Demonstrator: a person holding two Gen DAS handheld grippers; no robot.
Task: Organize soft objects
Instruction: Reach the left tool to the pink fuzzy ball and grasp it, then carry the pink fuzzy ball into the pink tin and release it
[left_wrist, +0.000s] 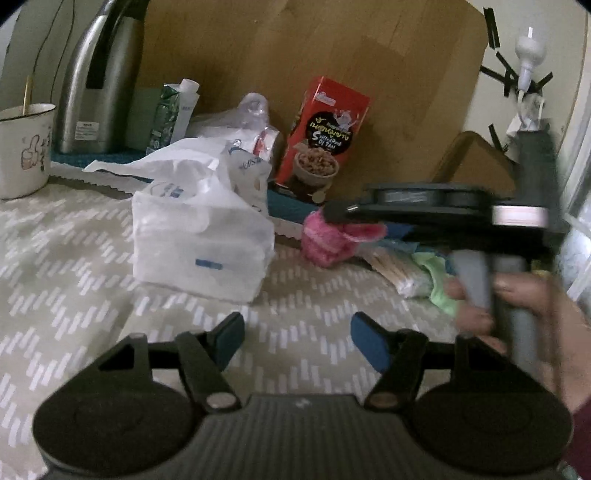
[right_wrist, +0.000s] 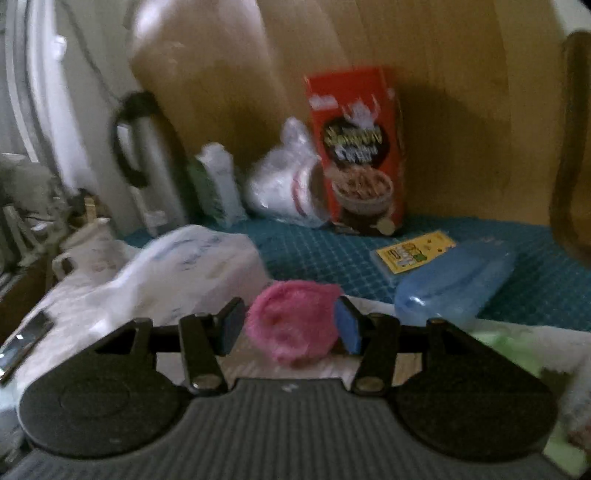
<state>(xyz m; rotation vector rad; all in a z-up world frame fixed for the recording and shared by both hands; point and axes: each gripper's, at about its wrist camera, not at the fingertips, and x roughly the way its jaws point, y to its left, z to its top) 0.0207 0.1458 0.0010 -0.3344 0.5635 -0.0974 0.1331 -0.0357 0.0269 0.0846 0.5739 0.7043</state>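
A fluffy pink soft object (right_wrist: 295, 325) lies between the blue pads of my right gripper (right_wrist: 290, 326), whose jaws stand open around it. In the left wrist view the same pink object (left_wrist: 332, 240) rests on the patterned cloth, and the right gripper (left_wrist: 343, 214) comes in over it from the right, held by a hand. My left gripper (left_wrist: 297, 338) is open and empty above the patterned cloth (left_wrist: 74, 295). A soft white tissue pack in a plastic bag (left_wrist: 203, 236) lies ahead of it. A green cloth (left_wrist: 439, 284) lies under the right gripper.
A red cereal box (left_wrist: 325, 136), a steel kettle (left_wrist: 103, 81), a green carton (left_wrist: 173, 110), a clear bag (left_wrist: 251, 118) and a white mug (left_wrist: 24, 147) stand along the wooden back board. A blue plastic case (right_wrist: 454, 284) and a yellow card (right_wrist: 413, 251) lie on the blue mat.
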